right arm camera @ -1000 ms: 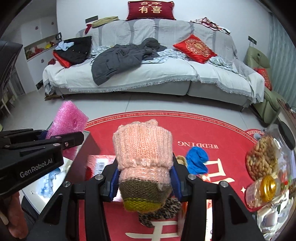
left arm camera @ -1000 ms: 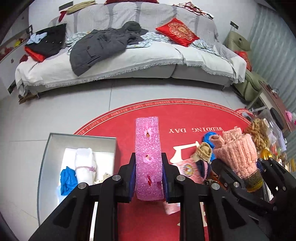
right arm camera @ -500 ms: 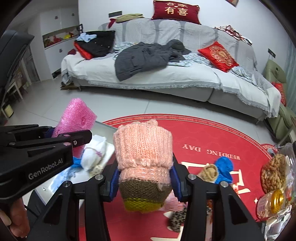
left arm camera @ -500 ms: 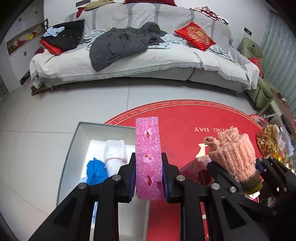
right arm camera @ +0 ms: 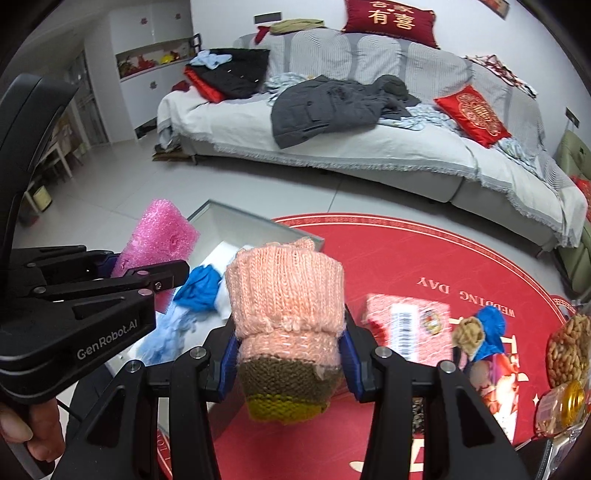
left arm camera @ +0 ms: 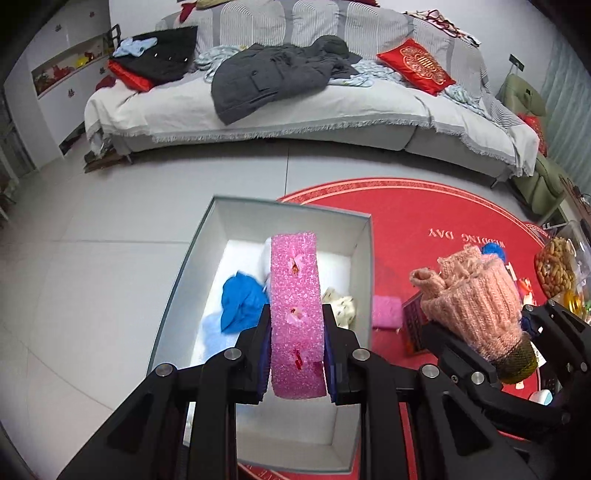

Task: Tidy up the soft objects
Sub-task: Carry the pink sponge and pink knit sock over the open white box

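We see the left gripper (left arm camera: 297,354) clamped on an upright slab of pink grainy foam (left arm camera: 295,314), tilted down over the grey open box (left arm camera: 364,266). At 3 o'clock, the right gripper (right arm camera: 288,365) pinches a ribbed pink knit glove (right arm camera: 284,291) with an olive cuff, angled downward above the round red rug (right arm camera: 406,258).

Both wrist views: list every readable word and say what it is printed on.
"WEDDING DAY": red round rug, seen upside down.
"GenRobot.AI": side of the left gripper.
"有喜": dark red cushion above the sofa; its upper characters are too small.
Red packet: barcode and print blurred, unreadable.
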A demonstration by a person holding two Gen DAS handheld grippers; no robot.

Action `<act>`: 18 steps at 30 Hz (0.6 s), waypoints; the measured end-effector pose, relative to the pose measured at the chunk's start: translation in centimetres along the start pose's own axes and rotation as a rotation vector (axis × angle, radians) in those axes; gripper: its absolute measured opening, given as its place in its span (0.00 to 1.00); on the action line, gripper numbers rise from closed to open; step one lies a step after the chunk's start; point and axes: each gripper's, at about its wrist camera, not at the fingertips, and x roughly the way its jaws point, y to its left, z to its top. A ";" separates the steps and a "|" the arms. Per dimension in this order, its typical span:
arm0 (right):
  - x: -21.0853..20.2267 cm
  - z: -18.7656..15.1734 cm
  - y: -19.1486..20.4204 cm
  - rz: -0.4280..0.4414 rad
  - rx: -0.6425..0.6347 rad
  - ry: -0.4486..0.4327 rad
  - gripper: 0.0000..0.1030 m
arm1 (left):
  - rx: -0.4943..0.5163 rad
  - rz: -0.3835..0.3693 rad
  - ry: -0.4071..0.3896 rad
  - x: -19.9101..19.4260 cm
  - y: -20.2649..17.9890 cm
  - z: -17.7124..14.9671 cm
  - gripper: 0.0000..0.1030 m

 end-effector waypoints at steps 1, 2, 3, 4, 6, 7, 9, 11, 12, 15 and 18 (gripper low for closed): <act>0.2 -0.1 0.4 0.005 -0.008 0.005 0.48 | -0.005 0.001 0.007 0.2 0.3 -0.4 0.24; 0.3 -0.3 0.8 0.012 -0.017 0.009 0.48 | -0.010 0.001 0.014 0.3 0.5 -0.7 0.24; 0.5 -0.3 0.9 0.017 -0.023 0.013 0.48 | -0.013 0.001 0.019 0.4 0.6 -1.0 0.24; 0.8 -0.3 1.3 0.022 -0.030 0.019 0.48 | -0.014 0.001 0.023 0.4 0.7 -1.4 0.24; 1.1 -0.8 2.0 0.034 -0.046 0.031 0.48 | -0.020 0.006 0.031 0.6 1.1 -2.1 0.24; 1.2 -1.1 2.4 0.040 -0.053 0.037 0.48 | -0.025 0.006 0.034 0.7 1.4 -2.4 0.24; 1.4 -1.8 2.9 0.049 -0.066 0.048 0.48 | -0.039 0.007 0.041 0.7 2.0 -3.2 0.24; 1.7 -2.4 3.5 0.057 -0.080 0.061 0.48 | -0.051 0.020 0.040 0.6 2.7 -3.9 0.24; 1.8 -2.7 3.7 0.059 -0.085 0.067 0.48 | -0.057 0.026 0.039 0.6 3.1 -4.2 0.24; 2.3 -3.6 4.2 0.064 -0.107 0.087 0.48 | -0.083 0.051 0.034 0.4 4.4 -5.0 0.24; 2.9 -4.3 5.0 0.073 -0.125 0.109 0.48 | -0.112 0.058 0.037 0.6 5.5 -5.4 0.24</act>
